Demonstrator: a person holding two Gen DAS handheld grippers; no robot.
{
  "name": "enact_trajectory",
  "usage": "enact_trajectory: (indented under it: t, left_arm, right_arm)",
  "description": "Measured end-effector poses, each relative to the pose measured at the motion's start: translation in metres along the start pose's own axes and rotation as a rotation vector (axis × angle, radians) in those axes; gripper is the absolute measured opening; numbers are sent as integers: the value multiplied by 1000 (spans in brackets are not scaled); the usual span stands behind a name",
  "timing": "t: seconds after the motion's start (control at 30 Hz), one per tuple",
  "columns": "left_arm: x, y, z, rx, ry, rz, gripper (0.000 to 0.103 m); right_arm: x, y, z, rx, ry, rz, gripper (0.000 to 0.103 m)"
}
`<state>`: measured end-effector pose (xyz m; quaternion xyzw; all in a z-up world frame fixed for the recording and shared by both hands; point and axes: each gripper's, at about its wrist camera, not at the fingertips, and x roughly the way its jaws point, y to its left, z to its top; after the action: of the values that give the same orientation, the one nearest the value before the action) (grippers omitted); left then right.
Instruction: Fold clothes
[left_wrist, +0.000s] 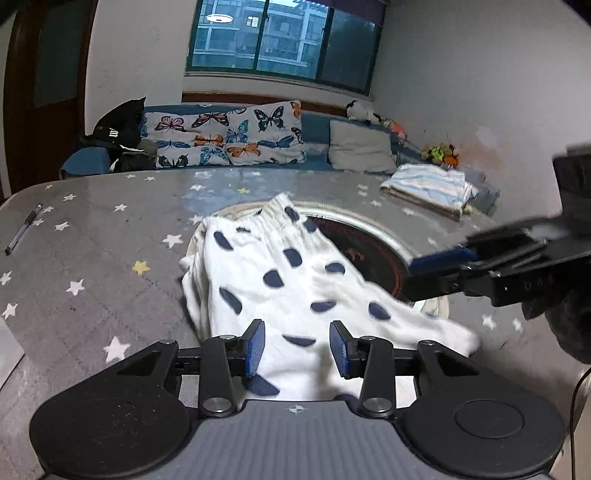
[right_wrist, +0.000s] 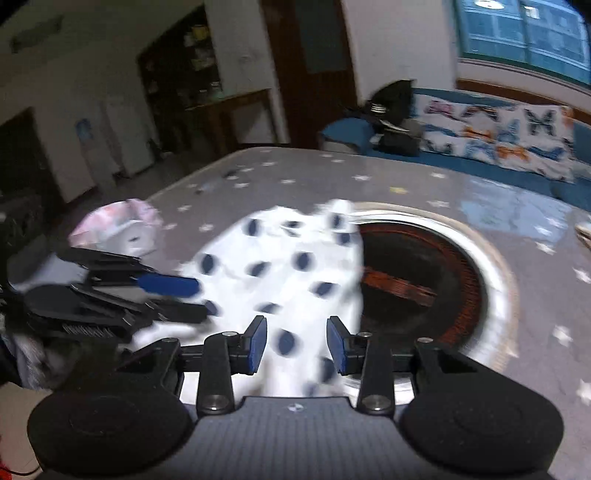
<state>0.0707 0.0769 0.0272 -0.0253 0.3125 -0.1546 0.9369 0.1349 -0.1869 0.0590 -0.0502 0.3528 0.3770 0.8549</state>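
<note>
We've got both claws, left (left_wrist: 297, 343) and right (right_wrist: 296, 344), spread apart over the spotted shorts (left_wrist: 280, 280); pen (left_wrist: 23, 229) upper left, folded stack (left_wrist: 430, 188) upper right on the table (left_wrist: 110, 236).

The left gripper (left_wrist: 297, 347) was held low and pointed forward, its blue-padded fingers (left_wrist: 255, 349) spread apart with a clear gap between them. The right gripper (right_wrist: 297, 345) likewise had its jaws parted, its pads (right_wrist: 338, 345) well separated. Seen from the left wrist camera, the right gripper (left_wrist: 439, 271) reached in from the right side, angled leftward and blurred
</note>
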Motion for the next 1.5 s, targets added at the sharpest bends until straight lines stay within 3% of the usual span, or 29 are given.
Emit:
enact_trajectory:
  t: [0.3,0.63,0.87,1.13,1.23,1.5]
  left_arm:
    - [-4,-2,-21,27,52,38,43]
    - [-4,-29,-34,73,84,29,47]
    - [-3,-65,-38,75,115,-45,48]
    - [17,-116,-29,78,146,-150,56]
    - [24,-131,-27,61,156,-252,59]
    - [11,-136,-26,110,133,-317,59]
  right_arm:
    - [49,12,-6,-28,87,30,35]
    - [32,-13,-18,-47,113,-41,35]
    - [8,-32,-21,-34,71,-122,36]
    - [-39,-45,-28,10,-15,-192,37]
    - [-50,-48,-38,19,-12,-204,43]
    - [-60,-59,-56,73,-11,-232,43]
